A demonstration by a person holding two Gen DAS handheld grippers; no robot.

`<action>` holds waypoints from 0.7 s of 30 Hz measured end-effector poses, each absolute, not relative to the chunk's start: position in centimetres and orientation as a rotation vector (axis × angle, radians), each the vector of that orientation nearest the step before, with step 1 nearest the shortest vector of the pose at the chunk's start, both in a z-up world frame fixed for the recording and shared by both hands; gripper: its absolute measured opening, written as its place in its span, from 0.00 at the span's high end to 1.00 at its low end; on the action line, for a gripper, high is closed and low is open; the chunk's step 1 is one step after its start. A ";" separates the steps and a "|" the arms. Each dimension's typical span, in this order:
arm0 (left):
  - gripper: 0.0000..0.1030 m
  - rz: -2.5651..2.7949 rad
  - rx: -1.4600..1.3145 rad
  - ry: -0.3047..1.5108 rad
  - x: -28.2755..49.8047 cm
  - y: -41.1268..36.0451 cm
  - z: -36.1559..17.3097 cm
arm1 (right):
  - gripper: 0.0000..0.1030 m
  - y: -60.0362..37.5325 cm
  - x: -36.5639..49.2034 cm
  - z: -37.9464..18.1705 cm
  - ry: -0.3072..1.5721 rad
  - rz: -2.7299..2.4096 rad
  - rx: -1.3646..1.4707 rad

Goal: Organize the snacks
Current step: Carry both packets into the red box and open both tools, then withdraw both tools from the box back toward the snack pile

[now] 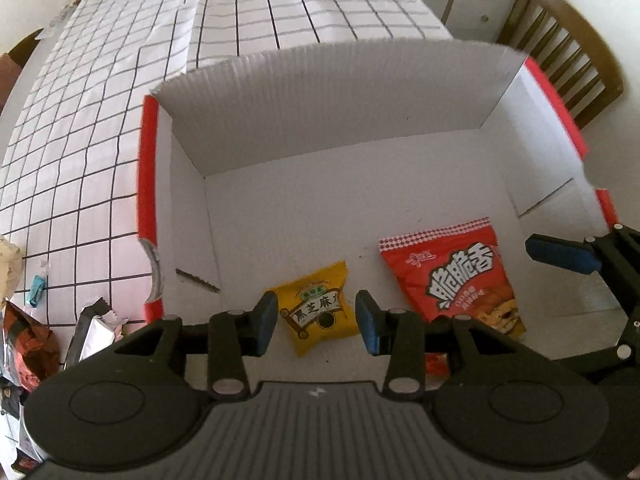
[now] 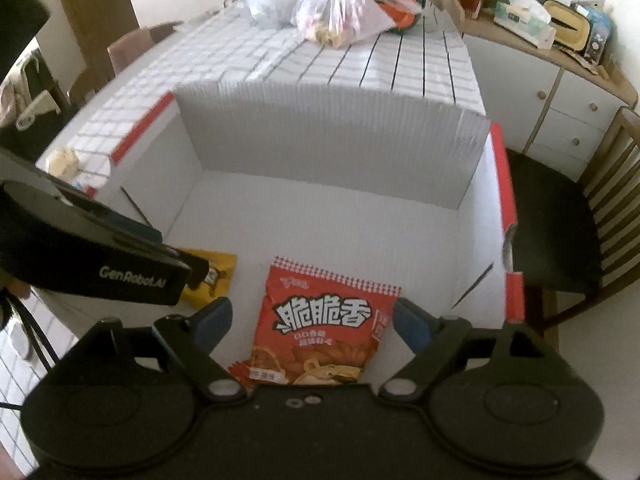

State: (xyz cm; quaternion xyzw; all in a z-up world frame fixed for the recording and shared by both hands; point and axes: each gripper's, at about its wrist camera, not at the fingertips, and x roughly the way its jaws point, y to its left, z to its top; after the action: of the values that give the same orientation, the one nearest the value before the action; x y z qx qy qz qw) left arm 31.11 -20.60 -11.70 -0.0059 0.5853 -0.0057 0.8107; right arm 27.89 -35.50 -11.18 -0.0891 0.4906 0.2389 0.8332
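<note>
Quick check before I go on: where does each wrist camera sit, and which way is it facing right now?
Left wrist: on the left gripper, looking steeply down into the white box at the yellow packet; its own open fingers show.
Right wrist: on the right gripper, angled down over the red bag; its open fingers show.
Shared: box, both snacks, checked tablecloth, and each view catches the other gripper.

Yellow packet [image 2: 208, 276]: we see it half hidden behind the left gripper [image 2: 120, 268] in the right wrist view. Red snack bag [image 1: 452, 276]: lower corner covered by gripper linkage. Wrappers [image 1: 24, 336] at table edge: cut off, contents unreadable to us
</note>
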 end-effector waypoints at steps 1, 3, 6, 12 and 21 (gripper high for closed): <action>0.55 -0.013 -0.016 1.240 30.9 -20.5 -11.3 | 0.15 -35.7 27.8 -10.8 1.030 0.513 -0.177; 0.46 -0.008 -0.022 1.211 30.2 -20.2 -10.4 | 0.14 -36.0 27.5 -10.0 1.011 0.520 -0.159; 0.44 -0.010 -0.040 1.175 29.3 -19.5 -9.2 | 0.13 -36.2 27.0 -9.0 0.987 0.523 -0.135; 0.44 -0.010 -0.055 1.103 27.3 -18.0 -7.0 | 0.11 -36.0 25.9 -7.0 0.939 0.533 -0.097; 0.42 -0.019 -0.062 1.012 23.8 -15.4 -4.3 | 0.03 -35.3 23.0 -4.2 0.869 0.539 -0.041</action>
State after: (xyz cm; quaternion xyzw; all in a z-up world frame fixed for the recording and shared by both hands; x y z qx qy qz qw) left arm 23.84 -15.38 -4.35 -0.0296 0.4844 -0.0093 0.8743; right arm 23.01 -35.25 -4.21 -0.0195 0.4156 0.2578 0.8720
